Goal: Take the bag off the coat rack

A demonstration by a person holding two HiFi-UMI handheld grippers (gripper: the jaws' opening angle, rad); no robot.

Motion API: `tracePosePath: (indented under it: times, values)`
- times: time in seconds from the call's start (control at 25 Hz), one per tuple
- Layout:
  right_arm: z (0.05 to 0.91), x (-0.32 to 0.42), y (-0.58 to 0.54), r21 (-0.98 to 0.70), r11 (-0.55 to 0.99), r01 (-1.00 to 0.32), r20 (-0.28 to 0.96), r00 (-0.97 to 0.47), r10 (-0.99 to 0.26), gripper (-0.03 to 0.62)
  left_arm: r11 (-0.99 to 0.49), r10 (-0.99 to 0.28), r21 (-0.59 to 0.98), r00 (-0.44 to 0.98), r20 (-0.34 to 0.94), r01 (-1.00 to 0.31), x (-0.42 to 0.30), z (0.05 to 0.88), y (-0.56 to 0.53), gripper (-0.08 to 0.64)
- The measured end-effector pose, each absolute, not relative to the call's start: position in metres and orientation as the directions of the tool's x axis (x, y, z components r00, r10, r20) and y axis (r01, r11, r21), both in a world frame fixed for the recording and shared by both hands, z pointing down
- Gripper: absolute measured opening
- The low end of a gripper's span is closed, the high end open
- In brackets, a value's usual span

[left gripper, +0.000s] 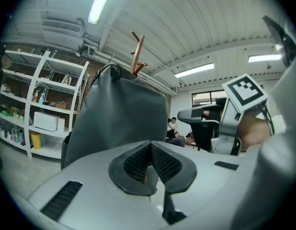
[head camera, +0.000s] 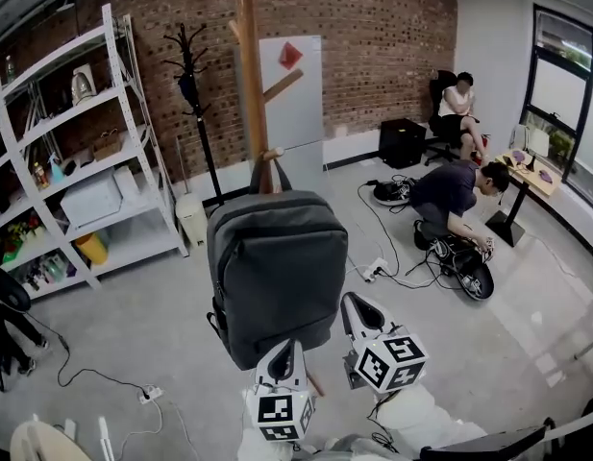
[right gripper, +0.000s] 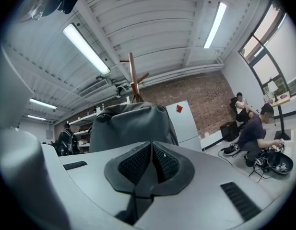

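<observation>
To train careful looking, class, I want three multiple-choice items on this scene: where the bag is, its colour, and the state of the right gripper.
1. Where is the backpack?
A. hanging on the wooden coat rack
B. lying on the floor
C. on a shelf

2. What colour is the backpack?
A. red
B. grey
C. yellow

3. How does the right gripper stand?
A. jaws together, nothing between them
B. clamped on a strap
C. jaws wide apart

Key:
1 A: its top loop sits over a peg of the rack.
2 B: its whole shell is grey.
3 A: the right gripper view shows the pads meeting, with the bag beyond them.
</observation>
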State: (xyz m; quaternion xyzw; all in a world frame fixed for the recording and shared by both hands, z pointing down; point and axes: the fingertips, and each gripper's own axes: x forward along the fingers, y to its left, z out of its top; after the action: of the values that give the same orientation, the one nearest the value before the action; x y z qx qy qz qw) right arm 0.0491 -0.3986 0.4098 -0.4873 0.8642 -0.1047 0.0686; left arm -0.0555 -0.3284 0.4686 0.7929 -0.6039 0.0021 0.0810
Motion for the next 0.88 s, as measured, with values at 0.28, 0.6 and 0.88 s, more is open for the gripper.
tracePosePath:
  times: [0.28, 0.6, 0.88]
  values:
    - [0.369, 0.041, -0.413, -0.15, 0.582, -0.799, -0.068, -0.579, -0.812, 0.1, -0.259, -0.957, 0.124, 0.272, 0.097, -0.958, -0.054, 0.467, -0.329, -0.012]
    - [0.35, 0.043, -0.44, -0.165, 0.612, -0.773, -0.126, -0.599, -0.791, 0.255, -0.233, -0.963, 0.124, 0.247, 0.108, -0.964, -0.062, 0.474, -0.324, -0.012]
    - [0.354, 0.029, -0.473, -0.161, 0.648, -0.744, -0.089, -0.643, -0.761, 0.298, -0.187, -0.973, 0.122, 0.202, 0.117, -0.975, -0.078, 0.477, -0.323, -0.011]
